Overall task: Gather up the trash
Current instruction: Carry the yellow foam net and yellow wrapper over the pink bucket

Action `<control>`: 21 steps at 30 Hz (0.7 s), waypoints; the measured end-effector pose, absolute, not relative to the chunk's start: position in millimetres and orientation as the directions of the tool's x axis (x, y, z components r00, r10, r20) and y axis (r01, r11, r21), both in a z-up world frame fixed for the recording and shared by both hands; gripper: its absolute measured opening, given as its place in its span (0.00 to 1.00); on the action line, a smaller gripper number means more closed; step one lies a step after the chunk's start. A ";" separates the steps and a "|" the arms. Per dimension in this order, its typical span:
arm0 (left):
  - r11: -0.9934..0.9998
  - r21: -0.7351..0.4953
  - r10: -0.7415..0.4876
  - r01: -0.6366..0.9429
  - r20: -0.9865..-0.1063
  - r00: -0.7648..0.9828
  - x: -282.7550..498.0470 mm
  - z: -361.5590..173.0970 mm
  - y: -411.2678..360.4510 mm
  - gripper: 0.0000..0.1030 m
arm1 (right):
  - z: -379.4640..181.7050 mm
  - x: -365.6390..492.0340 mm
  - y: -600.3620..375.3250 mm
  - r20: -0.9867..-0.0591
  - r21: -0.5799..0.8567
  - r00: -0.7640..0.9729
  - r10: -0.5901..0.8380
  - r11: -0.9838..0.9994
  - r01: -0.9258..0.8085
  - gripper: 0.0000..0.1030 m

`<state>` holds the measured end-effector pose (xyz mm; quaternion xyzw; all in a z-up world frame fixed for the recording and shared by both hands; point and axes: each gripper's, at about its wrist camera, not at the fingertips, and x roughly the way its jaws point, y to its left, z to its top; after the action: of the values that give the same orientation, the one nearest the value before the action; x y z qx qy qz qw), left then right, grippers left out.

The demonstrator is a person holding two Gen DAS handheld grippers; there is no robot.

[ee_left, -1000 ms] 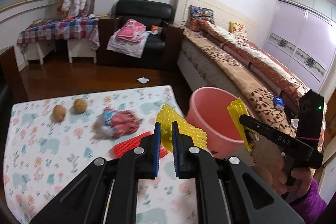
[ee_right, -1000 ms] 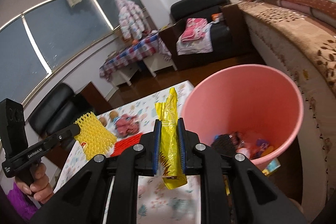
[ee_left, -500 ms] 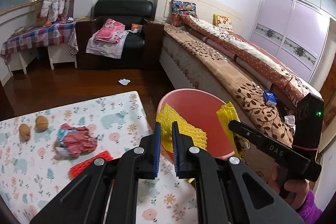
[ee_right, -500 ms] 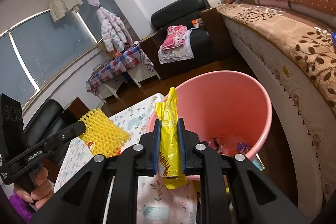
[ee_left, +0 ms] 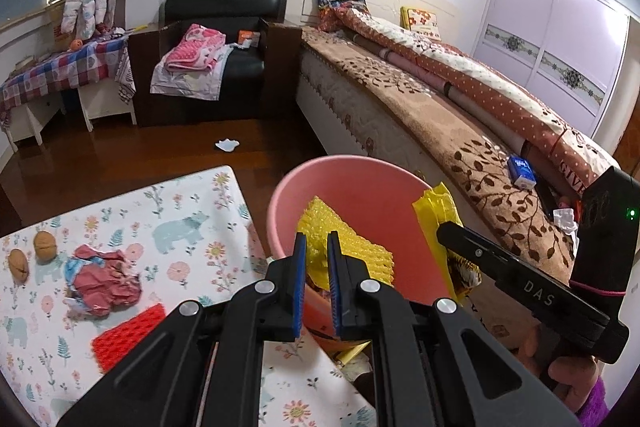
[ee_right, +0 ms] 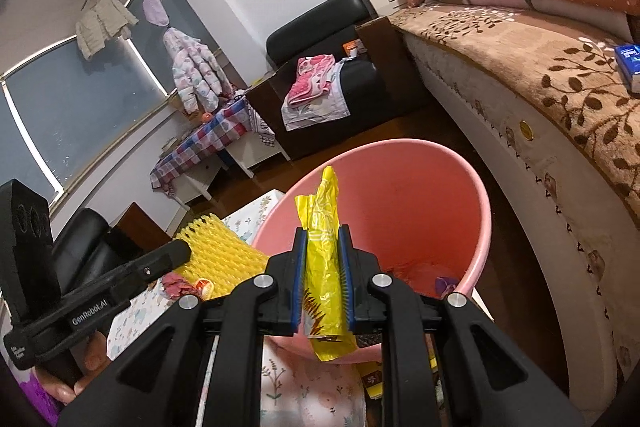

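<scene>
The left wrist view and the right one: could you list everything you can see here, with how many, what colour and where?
bucket: one, pink, on the floor beside the table
foam net: one, yellow, pinched in the left tongs over the bucket
wrapper: one, yellow, pinched in the right tongs over the bucket
crumpled wrapper: one, red, on the table
foam net on the table: one, red
walnuts: two, brown, far side of the table
table: one, floral cloth
armchair: one, black, by the wall
bed: one, brown cover
left tongs: black, blue pads
right tongs: black, blue pads
</scene>
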<state>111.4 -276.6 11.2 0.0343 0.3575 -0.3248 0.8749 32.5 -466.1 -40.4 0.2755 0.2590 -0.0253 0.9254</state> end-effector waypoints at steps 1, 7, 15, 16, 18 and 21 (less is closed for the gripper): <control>0.785 -0.169 -0.543 0.596 -0.653 0.529 111.8 8.3 -280.7 0.09 | -41.7 33.1 -467.1 -0.497 0.495 0.863 0.091 0.846 0.196 0.15; 0.778 -0.158 -0.533 0.609 -0.678 0.506 114.5 -5.3 -296.3 0.09 | -47.7 36.6 -472.7 -0.512 0.491 0.856 0.069 0.841 0.225 0.15; 0.777 -0.170 -0.527 0.606 -0.702 0.478 116.9 -17.2 -305.7 0.09 | -53.3 42.3 -476.1 -0.525 0.479 0.849 0.056 0.845 0.240 0.15; 0.777 -0.176 -0.529 0.605 -0.703 0.475 117.6 -18.1 -306.4 0.09 | -54.1 42.7 -476.5 -0.526 0.479 0.848 0.057 0.844 0.241 0.15; 0.776 -0.185 -0.534 0.603 -0.703 0.470 118.5 -18.5 -306.5 0.10 | -54.7 43.8 -476.7 -0.529 0.477 0.847 0.055 0.845 0.243 0.15; 0.772 -0.196 -0.541 0.604 -0.702 0.464 118.7 -19.2 -307.4 0.16 | -56.8 43.4 -476.8 -0.534 0.477 0.844 0.054 0.843 0.248 0.15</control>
<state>118.7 -307.4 -19.2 0.0403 0.3950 -0.3349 0.8545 43.4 -476.8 -56.8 0.2752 0.2745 -0.0525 0.9198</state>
